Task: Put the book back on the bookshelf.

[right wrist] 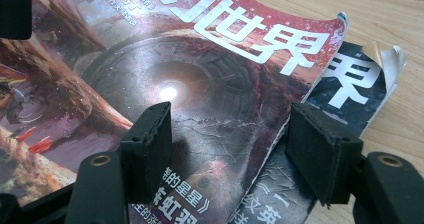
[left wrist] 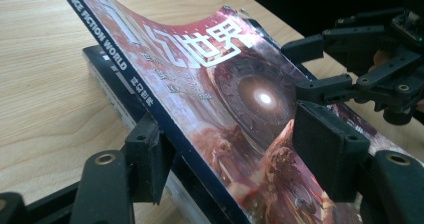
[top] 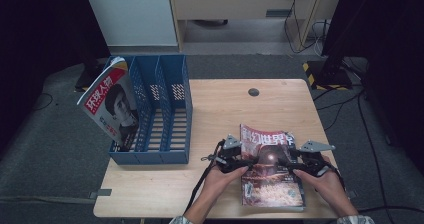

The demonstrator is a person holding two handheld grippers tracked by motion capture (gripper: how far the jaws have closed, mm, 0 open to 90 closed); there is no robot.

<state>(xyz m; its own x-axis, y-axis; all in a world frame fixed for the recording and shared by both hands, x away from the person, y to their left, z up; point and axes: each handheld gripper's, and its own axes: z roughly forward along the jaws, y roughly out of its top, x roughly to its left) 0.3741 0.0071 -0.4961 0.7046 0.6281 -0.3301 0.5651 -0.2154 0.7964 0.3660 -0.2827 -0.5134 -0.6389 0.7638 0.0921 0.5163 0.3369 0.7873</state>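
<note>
My left gripper point(top: 243, 160) and right gripper point(top: 286, 160) both clasp the top magazine point(top: 267, 159) near the table's point(top: 220, 109) front edge. A red magazine point(top: 112, 104) leans in the blue file rack's point(top: 165, 109) left slot at the left edge.

Three magazines point(top: 270, 169), one blue file rack point(top: 165, 109), one table point(top: 225, 114) and two grippers point(top: 235, 159).

High view: fixed above the person's side, looking forward and down, far enough back to take in the whole table point(top: 210, 189). Left gripper view: low, very close, looking along its jaws across the top magazine point(left wrist: 235, 99) from its spine side. Right gripper view: same closeness from the opposite edge. All three share that cover.
</note>
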